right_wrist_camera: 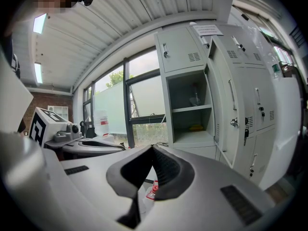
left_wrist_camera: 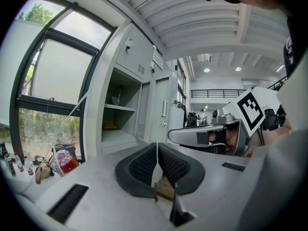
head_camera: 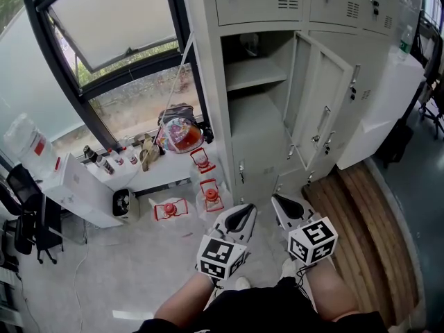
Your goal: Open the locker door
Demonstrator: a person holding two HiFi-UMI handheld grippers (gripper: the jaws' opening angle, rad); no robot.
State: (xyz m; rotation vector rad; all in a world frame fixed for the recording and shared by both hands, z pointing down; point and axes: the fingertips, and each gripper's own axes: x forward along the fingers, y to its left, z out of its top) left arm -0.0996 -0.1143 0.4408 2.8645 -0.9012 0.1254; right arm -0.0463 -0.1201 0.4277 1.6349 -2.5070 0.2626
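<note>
The grey locker's door (head_camera: 322, 103) stands swung open to the right, showing a compartment with one shelf (head_camera: 257, 75). Both grippers hang low in front of the locker, well short of it and above the person's knees. My left gripper (head_camera: 244, 214) is shut with nothing between its pads (left_wrist_camera: 144, 165). Beside it, my right gripper (head_camera: 281, 203) is also shut and empty, its pads (right_wrist_camera: 163, 170) meeting at the tip. The open compartment (right_wrist_camera: 190, 112) and the door (right_wrist_camera: 225, 109) show ahead in the right gripper view. Something small and yellow (left_wrist_camera: 109, 127) lies on the compartment's floor.
Left of the locker a tall window (head_camera: 118, 40) rises over a low white ledge (head_camera: 146, 175) with bottles and a colourful bag (head_camera: 179, 134). Red-and-white containers (head_camera: 210, 194) stand on the floor. Wooden flooring (head_camera: 361, 220) runs at the right, and a black chair (head_camera: 31, 220) is far left.
</note>
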